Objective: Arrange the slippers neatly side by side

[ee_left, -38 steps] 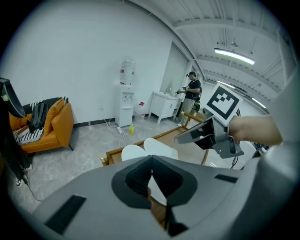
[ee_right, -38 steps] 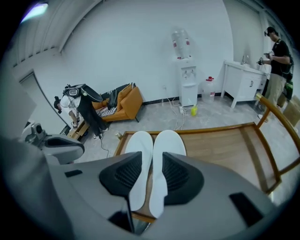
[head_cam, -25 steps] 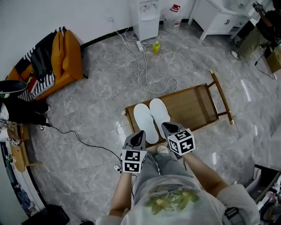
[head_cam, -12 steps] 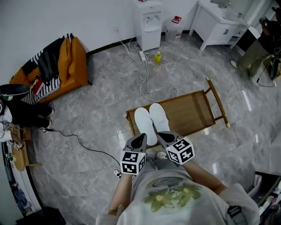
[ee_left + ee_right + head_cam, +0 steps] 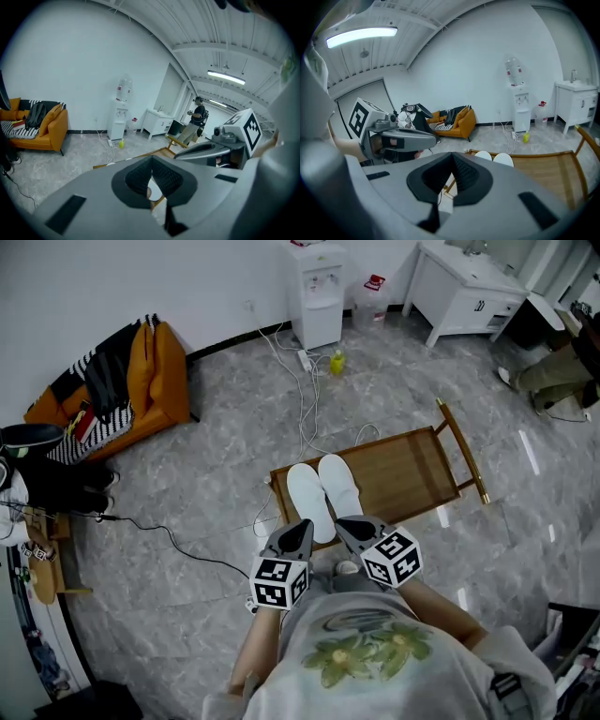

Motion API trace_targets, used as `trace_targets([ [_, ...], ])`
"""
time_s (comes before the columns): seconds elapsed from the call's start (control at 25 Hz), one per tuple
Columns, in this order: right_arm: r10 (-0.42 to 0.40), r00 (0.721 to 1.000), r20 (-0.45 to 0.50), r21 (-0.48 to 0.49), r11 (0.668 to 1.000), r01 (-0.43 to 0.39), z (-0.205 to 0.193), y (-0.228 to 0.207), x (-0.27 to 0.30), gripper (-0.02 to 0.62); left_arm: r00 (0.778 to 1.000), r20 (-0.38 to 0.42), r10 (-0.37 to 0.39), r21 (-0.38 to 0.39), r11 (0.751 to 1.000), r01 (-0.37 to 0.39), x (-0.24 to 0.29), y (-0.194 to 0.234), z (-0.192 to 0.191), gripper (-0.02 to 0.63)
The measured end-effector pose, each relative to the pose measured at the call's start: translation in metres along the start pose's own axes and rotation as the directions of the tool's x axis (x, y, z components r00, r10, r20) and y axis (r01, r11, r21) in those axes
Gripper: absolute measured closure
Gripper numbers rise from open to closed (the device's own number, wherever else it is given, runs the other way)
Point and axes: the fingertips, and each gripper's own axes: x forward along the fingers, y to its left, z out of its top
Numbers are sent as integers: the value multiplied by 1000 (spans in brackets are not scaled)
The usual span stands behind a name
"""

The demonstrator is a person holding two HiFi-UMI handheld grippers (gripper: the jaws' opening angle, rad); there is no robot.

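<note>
Two white slippers, one point(image 5: 309, 501) on the left and one point(image 5: 339, 486) on the right, lie side by side with toes pointing away, at the left end of a low wooden table point(image 5: 412, 470). Just short of their heels, my left gripper point(image 5: 302, 525) and right gripper point(image 5: 344, 524) hover close together, both shut with nothing between the jaws. In the right gripper view the slippers' toes point(image 5: 483, 155) point(image 5: 503, 159) show past the shut right gripper point(image 5: 452, 162). In the left gripper view the left gripper point(image 5: 151, 164) is shut too, with a sliver of slipper behind it.
White cables point(image 5: 305, 399) and a yellow bottle point(image 5: 337, 362) lie on the grey floor beyond the table. A water dispenser point(image 5: 317, 287) and a white cabinet point(image 5: 464, 277) stand at the back wall. At the left stands an orange sofa point(image 5: 141, 362). A black cable point(image 5: 178, 540) runs near my legs.
The head view has shifted a little. Both grippers have drawn slightly back toward the body. The slippers lie as before on the table.
</note>
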Motion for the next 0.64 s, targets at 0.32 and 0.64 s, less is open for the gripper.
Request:
trace_targets([
  [0.32, -33, 999, 14, 10, 999, 33, 3, -11, -11, 591, 1000, 18, -6, 4, 1000, 6, -2, -8, 4, 591],
  [0.64, -52, 998, 30, 15, 999, 51, 6, -15, -18, 591, 1000, 17, 16, 15, 1000, -16, -9, -1, 4, 591],
])
